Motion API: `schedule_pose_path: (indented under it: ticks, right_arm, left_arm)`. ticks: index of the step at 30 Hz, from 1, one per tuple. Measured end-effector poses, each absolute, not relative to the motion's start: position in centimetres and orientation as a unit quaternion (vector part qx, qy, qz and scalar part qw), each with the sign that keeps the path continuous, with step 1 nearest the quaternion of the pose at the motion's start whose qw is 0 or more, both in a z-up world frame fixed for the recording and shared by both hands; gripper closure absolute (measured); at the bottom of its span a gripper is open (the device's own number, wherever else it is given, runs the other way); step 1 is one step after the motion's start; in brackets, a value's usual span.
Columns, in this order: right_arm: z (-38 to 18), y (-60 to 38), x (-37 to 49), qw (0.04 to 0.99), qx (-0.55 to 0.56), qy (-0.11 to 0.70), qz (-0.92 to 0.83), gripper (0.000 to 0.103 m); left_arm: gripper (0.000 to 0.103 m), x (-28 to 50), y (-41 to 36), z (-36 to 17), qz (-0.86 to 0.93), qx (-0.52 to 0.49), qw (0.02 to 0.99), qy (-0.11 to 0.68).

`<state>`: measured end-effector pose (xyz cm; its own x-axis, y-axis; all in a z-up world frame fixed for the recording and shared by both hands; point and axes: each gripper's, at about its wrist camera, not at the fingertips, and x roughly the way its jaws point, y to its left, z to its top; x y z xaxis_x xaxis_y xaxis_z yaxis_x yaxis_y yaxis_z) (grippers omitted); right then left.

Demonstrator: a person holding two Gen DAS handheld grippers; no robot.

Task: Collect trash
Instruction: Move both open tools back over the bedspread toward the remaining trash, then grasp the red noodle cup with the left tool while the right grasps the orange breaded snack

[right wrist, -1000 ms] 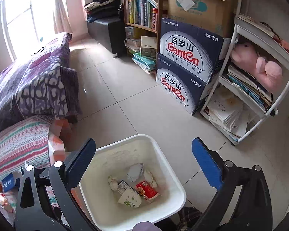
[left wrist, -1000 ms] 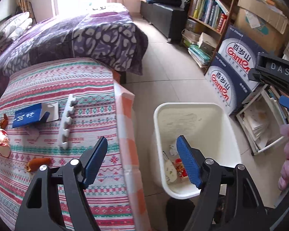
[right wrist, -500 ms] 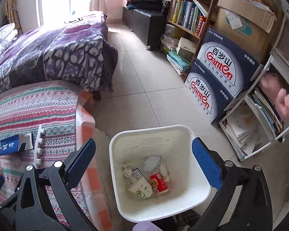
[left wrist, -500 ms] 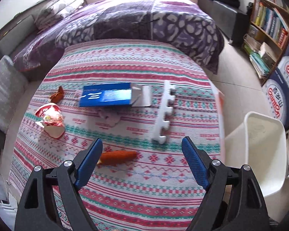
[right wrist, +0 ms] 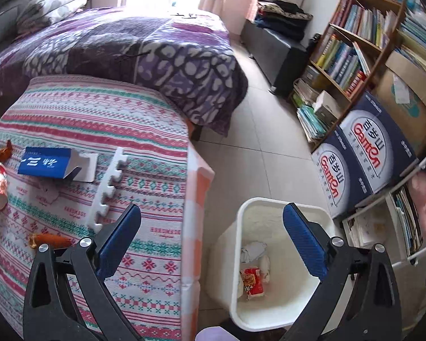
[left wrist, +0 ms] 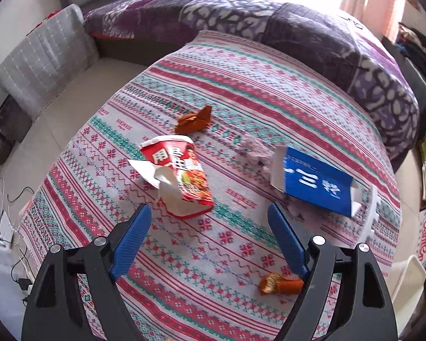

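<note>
On the patterned table [left wrist: 241,99] lie a torn red noodle cup [left wrist: 181,176], a blue carton [left wrist: 316,186], an orange wrapper [left wrist: 194,120] and an orange snack wrapper [left wrist: 279,284]. My left gripper [left wrist: 208,227] is open and empty, hovering just short of the noodle cup. My right gripper [right wrist: 211,231] is open and empty, above the gap between the table edge and the white bin [right wrist: 295,284], which holds several pieces of trash. The blue carton [right wrist: 45,162] and snack wrapper [right wrist: 47,240] also show in the right wrist view.
A white notched foam strip [right wrist: 109,187] lies near the table's right edge. A purple bed [right wrist: 127,48] stands behind the table. Bookshelves [right wrist: 352,54], Ganten boxes [right wrist: 363,159] and a wire rack [right wrist: 406,227] line the right side beyond the bin.
My left gripper has swung left from the bin to over the table, toward the noodle cup. My right gripper has drifted left, bringing the table into view. Both stayed open.
</note>
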<state>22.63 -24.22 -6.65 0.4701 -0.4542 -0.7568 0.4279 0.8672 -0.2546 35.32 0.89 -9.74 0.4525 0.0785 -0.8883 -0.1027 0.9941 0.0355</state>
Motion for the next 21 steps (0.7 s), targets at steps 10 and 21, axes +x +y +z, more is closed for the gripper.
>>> schedule_pose_path:
  ticks: [10,21]
  right_arm:
    - [-10.2,-15.2,26.7,0.879,-0.102,0.464,-0.035,0.007]
    - [-14.9,-10.1,28.5,0.841,-0.171,0.509,0.073,0.007]
  left_arm:
    - [0.021,38.9,7.1,-13.9,0.051,-0.134,0.807,0.572]
    - [0.024,40.3,8.2,-16.0,0.012,-0.205,0.778,0.593]
